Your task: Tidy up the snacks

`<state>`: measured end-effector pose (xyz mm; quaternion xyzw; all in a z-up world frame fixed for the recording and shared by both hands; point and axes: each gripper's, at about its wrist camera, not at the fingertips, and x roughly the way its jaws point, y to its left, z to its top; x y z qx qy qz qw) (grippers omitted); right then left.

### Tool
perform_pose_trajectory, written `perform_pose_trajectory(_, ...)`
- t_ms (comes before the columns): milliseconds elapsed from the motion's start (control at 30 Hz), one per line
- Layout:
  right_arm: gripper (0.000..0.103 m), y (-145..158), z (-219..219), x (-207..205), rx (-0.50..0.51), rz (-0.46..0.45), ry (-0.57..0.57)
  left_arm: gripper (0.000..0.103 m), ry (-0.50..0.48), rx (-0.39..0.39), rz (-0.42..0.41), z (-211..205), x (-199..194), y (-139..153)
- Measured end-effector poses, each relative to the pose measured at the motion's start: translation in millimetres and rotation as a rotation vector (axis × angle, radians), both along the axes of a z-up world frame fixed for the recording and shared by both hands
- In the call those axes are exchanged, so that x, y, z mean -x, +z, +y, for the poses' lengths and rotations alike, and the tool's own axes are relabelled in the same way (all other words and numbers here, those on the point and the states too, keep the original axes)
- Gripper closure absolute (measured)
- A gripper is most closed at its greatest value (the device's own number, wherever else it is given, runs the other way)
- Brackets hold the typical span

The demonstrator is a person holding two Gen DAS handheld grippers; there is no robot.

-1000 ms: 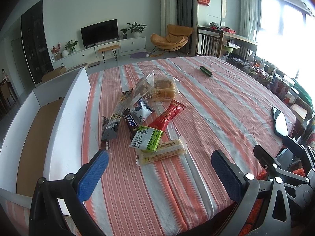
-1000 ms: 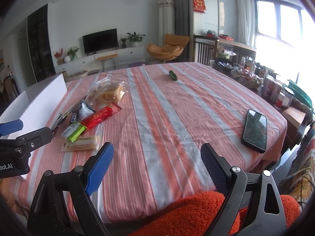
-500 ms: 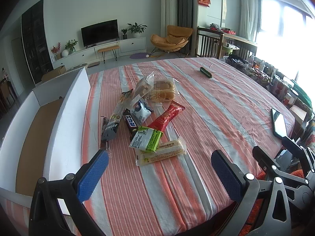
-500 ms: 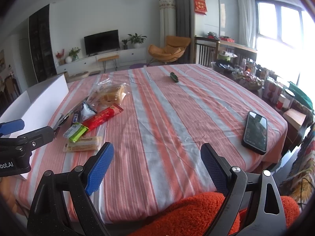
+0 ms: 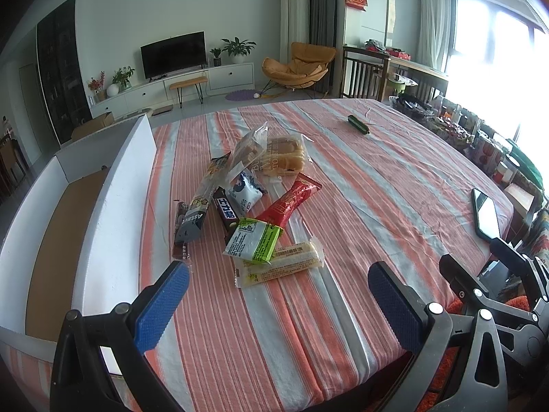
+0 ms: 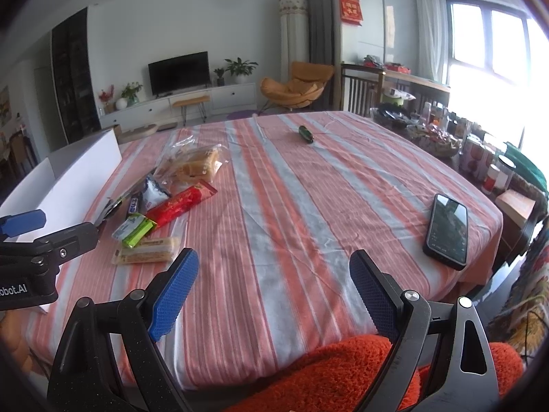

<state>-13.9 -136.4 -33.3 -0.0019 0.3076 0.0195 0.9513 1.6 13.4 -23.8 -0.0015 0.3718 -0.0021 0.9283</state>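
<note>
A pile of snacks lies on the striped tablecloth: a pale yellow wafer bar (image 5: 279,266), a green-and-white packet (image 5: 254,239), a red stick pack (image 5: 290,201), a dark chocolate bar (image 5: 226,211), a long grey pack (image 5: 200,202) and bagged bread (image 5: 283,154). The pile also shows in the right wrist view (image 6: 161,206). A white box (image 5: 113,206) with a brown floor stands left of the pile. My left gripper (image 5: 274,305) is open and empty, just short of the wafer bar. My right gripper (image 6: 274,290) is open and empty over bare cloth.
A black phone (image 6: 447,230) lies near the table's right edge. A small dark green object (image 6: 306,134) lies at the far side. Jars and packets crowd a shelf past the right edge (image 6: 480,158). Orange fabric (image 6: 343,374) lies below the right gripper.
Both views have shifted only slightly; the grippers drift a little toward the table. Both stay open and empty. No snack has moved.
</note>
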Motion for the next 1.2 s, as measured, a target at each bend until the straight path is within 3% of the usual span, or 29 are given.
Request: perform_pose_trajectory(1200,0.011,-1.4,0.5,0.0,-0.003,0.000,0.007,0.000,0.005,0.002,0.000,0.8,0.4,-0.5)
